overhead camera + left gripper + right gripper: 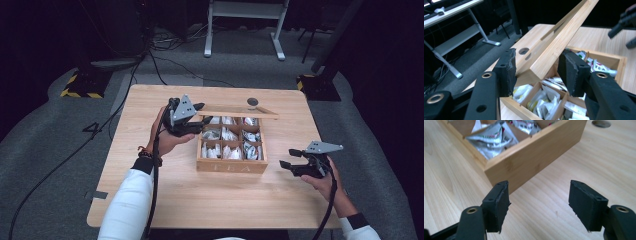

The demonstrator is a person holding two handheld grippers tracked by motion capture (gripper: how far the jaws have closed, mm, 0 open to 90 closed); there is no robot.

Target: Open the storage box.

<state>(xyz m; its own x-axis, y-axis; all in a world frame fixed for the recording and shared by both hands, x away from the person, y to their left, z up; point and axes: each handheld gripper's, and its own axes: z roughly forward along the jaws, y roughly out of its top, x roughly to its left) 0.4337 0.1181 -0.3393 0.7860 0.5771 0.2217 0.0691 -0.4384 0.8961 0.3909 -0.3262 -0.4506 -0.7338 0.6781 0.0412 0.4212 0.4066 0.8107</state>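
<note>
Bamboo lid [559, 42] on this tea box [231, 165] looks light and stiff, a flat hinged panel with smooth, probably slick faces and crisp corners. It's raised, with its near corner sitting right between the left gripper [537, 72] pads, which stand a bit wider than the edge; I can't tell if either pad touches. I'd pinch that edge, since the rubbery pads should bite fine. Below the corner are compartments of crinkly foil sachets [541, 100], soft and crushable. Right gripper [539, 202] hovers spread wide over the tabletop [564, 170], holding nothing, just short of the box's corner.
</note>
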